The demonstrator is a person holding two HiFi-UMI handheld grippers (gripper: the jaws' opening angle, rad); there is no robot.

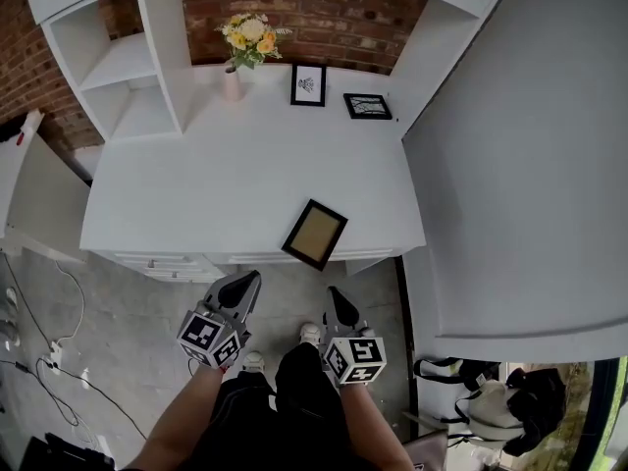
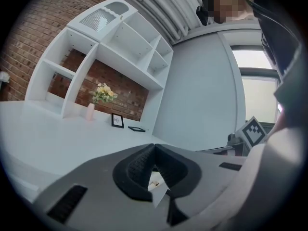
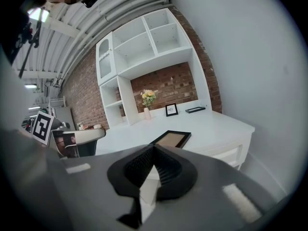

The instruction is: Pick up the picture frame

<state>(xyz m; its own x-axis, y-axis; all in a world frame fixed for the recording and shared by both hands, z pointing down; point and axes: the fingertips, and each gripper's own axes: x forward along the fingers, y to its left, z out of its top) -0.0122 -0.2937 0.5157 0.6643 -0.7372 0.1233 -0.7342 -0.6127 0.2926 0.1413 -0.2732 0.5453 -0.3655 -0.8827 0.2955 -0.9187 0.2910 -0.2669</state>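
The picture frame [image 1: 315,234], black-edged with a tan backing, lies flat on the white desk [image 1: 196,194] near its front edge; the right gripper view also has the picture frame [image 3: 172,138] ahead. Both grippers hang in front of the desk, below its edge and apart from the frame. My left gripper [image 1: 245,283] is to the frame's lower left, and my right gripper [image 1: 338,298] is just below it. The left gripper [image 2: 153,151] has its pads together with nothing between them. The right gripper [image 3: 153,151] is likewise shut and empty.
At the desk's back stand a vase of flowers [image 1: 235,67], an upright framed picture [image 1: 308,84] and a flat black frame [image 1: 367,106]. White shelves [image 1: 128,67] rise at left, a tall white panel [image 1: 520,165] at right. Cables [image 1: 49,351] and bags [image 1: 510,391] lie on the floor.
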